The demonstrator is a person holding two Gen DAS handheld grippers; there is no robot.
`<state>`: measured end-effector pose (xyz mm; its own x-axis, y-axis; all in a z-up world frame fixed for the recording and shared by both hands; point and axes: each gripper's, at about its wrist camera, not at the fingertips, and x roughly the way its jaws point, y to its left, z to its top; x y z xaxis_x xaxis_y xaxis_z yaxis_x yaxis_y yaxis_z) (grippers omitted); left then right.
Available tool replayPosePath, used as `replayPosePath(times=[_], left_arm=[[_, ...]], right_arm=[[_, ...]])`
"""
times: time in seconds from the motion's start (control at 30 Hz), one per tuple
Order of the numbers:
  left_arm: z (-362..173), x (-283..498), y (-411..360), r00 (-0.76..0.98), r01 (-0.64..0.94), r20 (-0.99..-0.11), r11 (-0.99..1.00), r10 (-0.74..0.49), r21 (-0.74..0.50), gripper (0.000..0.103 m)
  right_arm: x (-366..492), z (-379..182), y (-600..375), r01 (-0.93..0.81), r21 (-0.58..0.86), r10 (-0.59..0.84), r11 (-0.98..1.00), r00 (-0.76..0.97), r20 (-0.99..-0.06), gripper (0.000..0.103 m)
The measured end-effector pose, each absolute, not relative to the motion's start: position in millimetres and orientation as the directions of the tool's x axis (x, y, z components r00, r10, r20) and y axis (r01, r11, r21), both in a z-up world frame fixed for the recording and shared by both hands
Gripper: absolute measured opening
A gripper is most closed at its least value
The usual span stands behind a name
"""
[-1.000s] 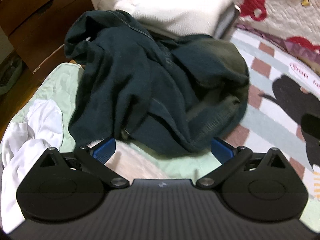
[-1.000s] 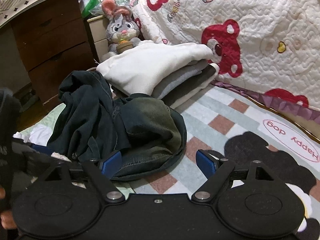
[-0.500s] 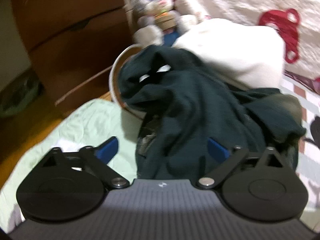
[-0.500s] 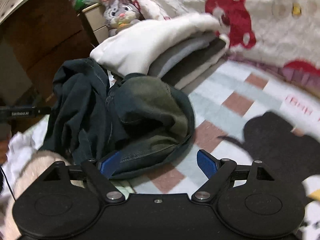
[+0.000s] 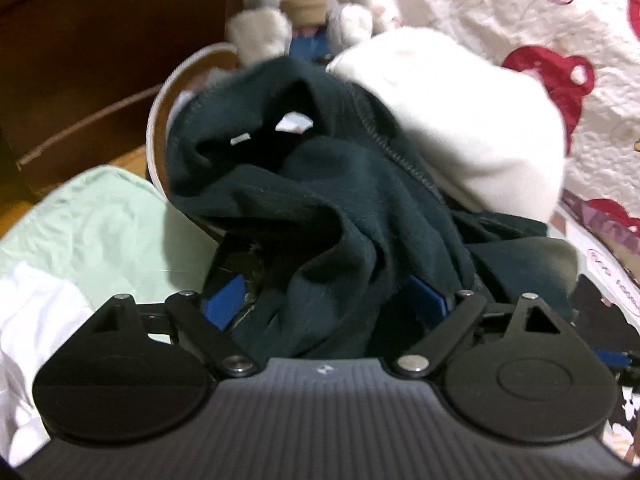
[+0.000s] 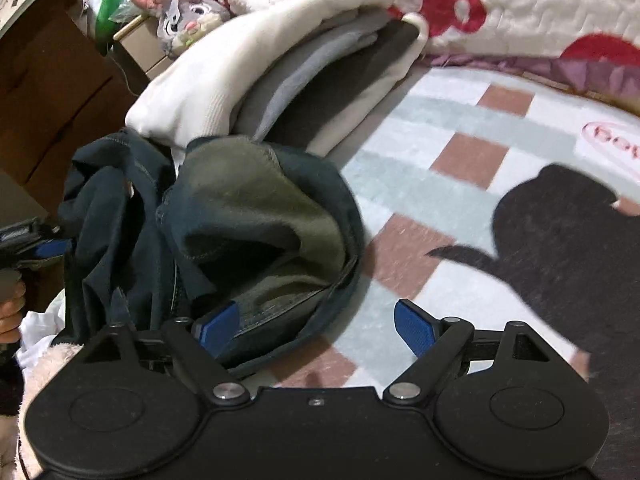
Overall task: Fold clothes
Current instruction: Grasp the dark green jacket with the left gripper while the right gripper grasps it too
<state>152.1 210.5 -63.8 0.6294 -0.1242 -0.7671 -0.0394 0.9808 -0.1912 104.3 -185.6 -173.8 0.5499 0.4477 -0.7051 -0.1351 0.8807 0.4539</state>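
Observation:
A crumpled dark teal garment (image 5: pixel 328 200) with an olive-grey lining (image 6: pixel 248 208) lies heaped on the bed. My left gripper (image 5: pixel 326 300) is open and pushed into the heap, so a fold of the dark fabric hangs between its blue pads without being pinched. In the right wrist view that gripper (image 6: pixel 36 244) shows at the garment's left side, held by a person's hand (image 6: pixel 10 312). My right gripper (image 6: pixel 316 330) is open at the garment's near right edge. Its left pad is over the hem and its right pad is over the blanket.
A stack of folded clothes (image 6: pixel 260 68), white on top (image 5: pixel 460 120), sits just behind the heap. A plush rabbit (image 6: pixel 188 12), a round basket rim (image 5: pixel 158 120) and a wooden dresser (image 6: pixel 48 92) stand beyond. Light green cloth (image 5: pixel 100 216) and a white garment (image 5: pixel 32 320) lie left; checked blanket (image 6: pixel 460 160) right.
My left gripper has moved forward and up into the dark garment, and fabric now lies between its fingers. My right gripper has tilted and come closer to the hem. Both stay open.

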Motion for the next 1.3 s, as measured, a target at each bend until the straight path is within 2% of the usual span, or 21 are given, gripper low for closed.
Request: replayPosePath(times=[0.1,0.23,0.27,0.43,0.67,0.73,0.77,0.8,0.83,0.9,1.0,1.13,1.3], left_arm=[[-77,166,211,0.607,-0.089,-0.787,0.974,-0.111,-0.206,0.097],[-89,175,214,0.582,-0.111,-0.801,0.962,-0.142,-0.251,0.096],[-90,176,214,0.581,-0.112,-0.801,0.96,-0.146,-0.256,0.093],[-98,178,214,0.574,-0.118,-0.802,0.952,-0.166,-0.281,0.094],[-107,179,212,0.572,-0.126,-0.799,0.942,-0.187,-0.311,0.095],[-105,172,208,0.607,-0.13,-0.778,0.946,-0.16,-0.296,0.086],[-104,168,206,0.624,-0.132,-0.768,0.948,-0.147,-0.288,0.07],[-103,165,204,0.64,-0.134,-0.756,0.95,-0.133,-0.281,0.057],[-101,161,202,0.658,-0.135,-0.744,0.954,-0.117,-0.269,0.05],[-90,154,196,0.694,-0.13,-0.716,0.966,-0.073,-0.225,0.031],[-68,138,181,0.768,-0.115,-0.64,0.988,0.025,-0.101,0.021],[-44,117,178,0.817,-0.107,-0.575,0.992,0.046,-0.072,0.02],[-13,90,175,0.871,-0.1,-0.487,0.994,0.07,-0.036,0.02]], right_arm=[[111,-187,-181,-0.095,0.476,0.445,0.874,0.55,-0.707,0.088],[117,-206,-179,-0.039,0.514,0.448,0.857,0.551,-0.704,0.088],[119,-211,-178,-0.026,0.522,0.449,0.853,0.548,-0.706,0.088],[142,-228,-170,-0.003,0.622,0.536,0.783,0.512,-0.672,0.088],[161,-235,-140,-0.07,0.454,0.398,0.888,0.614,-0.682,0.094],[162,-234,-128,-0.065,0.399,0.346,0.914,0.64,-0.687,0.093],[161,-231,-124,-0.07,0.376,0.328,0.924,0.652,-0.683,0.088],[158,-228,-122,-0.078,0.355,0.314,0.932,0.666,-0.677,0.054],[155,-222,-121,-0.075,0.337,0.294,0.939,0.684,-0.667,0.04],[140,-204,-132,-0.054,0.34,0.265,0.939,0.745,-0.613,0.029],[113,-170,-155,-0.014,0.355,0.206,0.935,0.836,-0.509,0.021],[76,-127,-180,0.0,0.307,0.131,0.952,0.905,-0.405,0.018],[39,-91,-189,-0.021,0.251,0.105,0.968,0.94,-0.324,0.017]])
